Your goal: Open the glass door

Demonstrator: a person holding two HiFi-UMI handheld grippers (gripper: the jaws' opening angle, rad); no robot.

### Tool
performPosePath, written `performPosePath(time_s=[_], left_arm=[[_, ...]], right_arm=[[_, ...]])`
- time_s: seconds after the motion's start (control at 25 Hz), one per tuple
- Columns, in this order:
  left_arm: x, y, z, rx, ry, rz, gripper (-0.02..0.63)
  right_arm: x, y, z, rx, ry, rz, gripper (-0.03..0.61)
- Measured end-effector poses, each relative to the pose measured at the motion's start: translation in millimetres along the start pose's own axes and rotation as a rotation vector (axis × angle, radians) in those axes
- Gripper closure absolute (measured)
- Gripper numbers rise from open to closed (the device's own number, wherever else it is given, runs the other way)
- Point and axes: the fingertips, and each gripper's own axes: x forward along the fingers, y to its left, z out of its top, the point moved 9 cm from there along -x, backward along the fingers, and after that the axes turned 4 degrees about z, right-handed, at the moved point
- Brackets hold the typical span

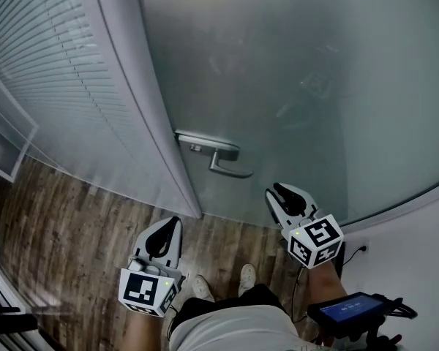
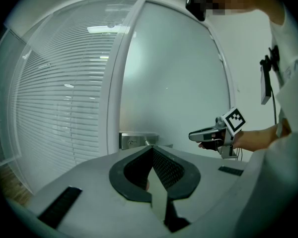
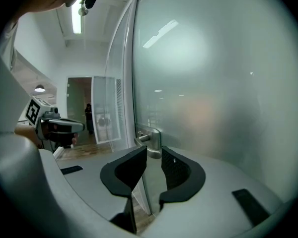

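Glass door (image 1: 293, 72), frosted, directly ahead of both grippers
Brushed-metal lever handle (image 1: 221, 157) on a rectangular plate near the door's edge; left gripper (image 2: 152, 150), black ribbed jaws pressed together, empty; right gripper (image 3: 153, 155), jaws apart, handle just beyond their tips; slatted blinds (image 1: 51, 64) to the left.

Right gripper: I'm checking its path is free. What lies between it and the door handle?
Nothing: in the head view the stretch from the right gripper to the door handle is bare, only the glass door behind it.
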Motion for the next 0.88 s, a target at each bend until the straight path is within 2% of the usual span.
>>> performPosePath(time_s=[0.4,0.88], left_arm=[[-1,-1,-12,-0.023,0.05,0.09,0.614],[-11,-5,-25,-0.034,0.092,0.194,0.614]], right_arm=[[47,-8,-11,-0.066,0.114,0.13,0.405],[85,-22,-20,-0.094,0.161,0.159,0.399]])
